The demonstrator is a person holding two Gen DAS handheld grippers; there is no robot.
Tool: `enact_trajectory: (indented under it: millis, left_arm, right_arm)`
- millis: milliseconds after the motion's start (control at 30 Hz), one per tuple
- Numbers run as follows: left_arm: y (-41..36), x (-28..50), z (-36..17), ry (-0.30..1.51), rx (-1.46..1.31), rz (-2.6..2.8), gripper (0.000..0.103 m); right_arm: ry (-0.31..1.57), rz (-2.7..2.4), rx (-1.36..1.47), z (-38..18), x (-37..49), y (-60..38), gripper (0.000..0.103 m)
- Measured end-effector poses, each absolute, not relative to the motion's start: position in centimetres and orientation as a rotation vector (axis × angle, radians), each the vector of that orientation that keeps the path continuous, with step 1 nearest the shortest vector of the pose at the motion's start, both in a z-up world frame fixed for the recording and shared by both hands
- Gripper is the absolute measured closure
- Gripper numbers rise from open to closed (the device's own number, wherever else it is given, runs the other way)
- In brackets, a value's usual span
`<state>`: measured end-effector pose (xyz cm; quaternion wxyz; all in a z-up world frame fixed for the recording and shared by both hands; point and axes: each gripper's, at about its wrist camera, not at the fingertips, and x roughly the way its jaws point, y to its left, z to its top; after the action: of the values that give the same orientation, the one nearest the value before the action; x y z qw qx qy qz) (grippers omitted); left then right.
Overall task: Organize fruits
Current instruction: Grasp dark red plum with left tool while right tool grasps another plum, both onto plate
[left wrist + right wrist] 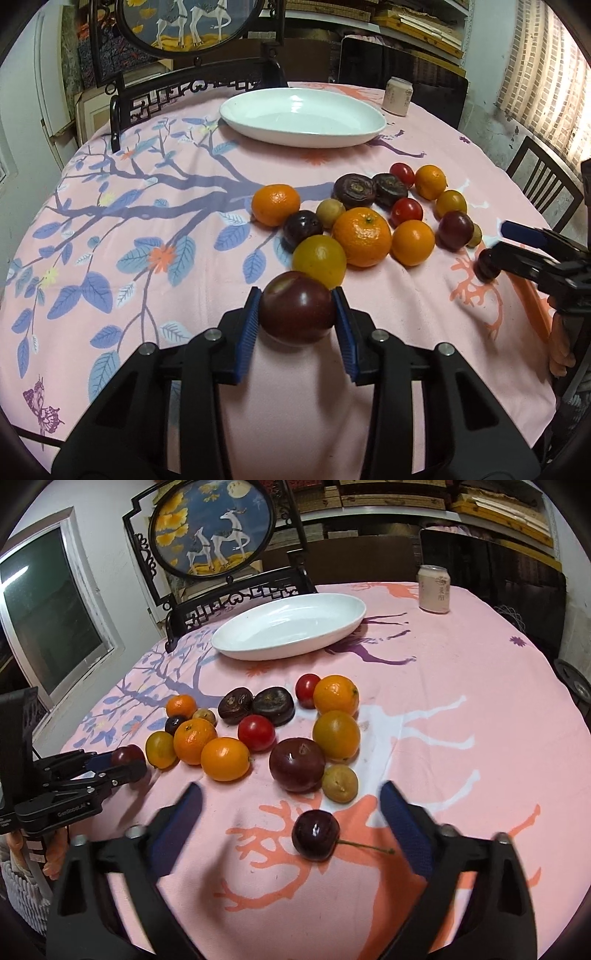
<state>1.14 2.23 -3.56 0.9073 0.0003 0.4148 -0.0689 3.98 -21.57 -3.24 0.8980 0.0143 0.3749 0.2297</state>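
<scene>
Your left gripper (297, 310) was clamped on a dark red plum (297, 306), blue pads touching both its flanks, so you were at the pick-up stage of the first transfers. Your right gripper (291, 812) stood wide open and held nothing; a cherry (316, 834) lay on the cloth between its fingers, touching neither. The cherry's stem (364, 846), its one long axis, lay flat and pointed toward the right finger, so closing would likely have squeezed along it. Just beyond the left tips sat a yellow plum (319, 260), then the fruit cluster (362, 236). Well ahead, past the cluster, the white dish (258, 110) held no fruit. Your next move probably called for carrying the plum over the cluster to it.
</scene>
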Motion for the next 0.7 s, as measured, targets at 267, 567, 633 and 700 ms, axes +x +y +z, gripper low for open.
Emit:
enact_trajectory:
  millis: [267, 567, 633, 700]
  left_arm:
    - [2.2, 1.0, -3.6, 0.853, 0.003, -0.147, 0.064]
    - [2.1, 1.6, -4.4, 0.899, -0.003, -0.162, 0.064]
    - [2.1, 1.6, -4.4, 0.901, -0.006, -0.163, 0.064]
    - [2.1, 1.6, -4.4, 0.898, -0.006, -0.163, 0.064]
  right_arm:
    - [0.743, 0.439, -0.064, -3.0, 5.5, -20.2, 0.040]
    - [0.770, 0.457, -0.319, -4.9, 7.0, -17.4, 0.062]
    - [0.769, 0.464, -0.311, -4.9, 7.2, -17.6, 0.065]
    - [0.778, 0.485, -0.284, -4.9, 7.1, -17.9, 0.065]
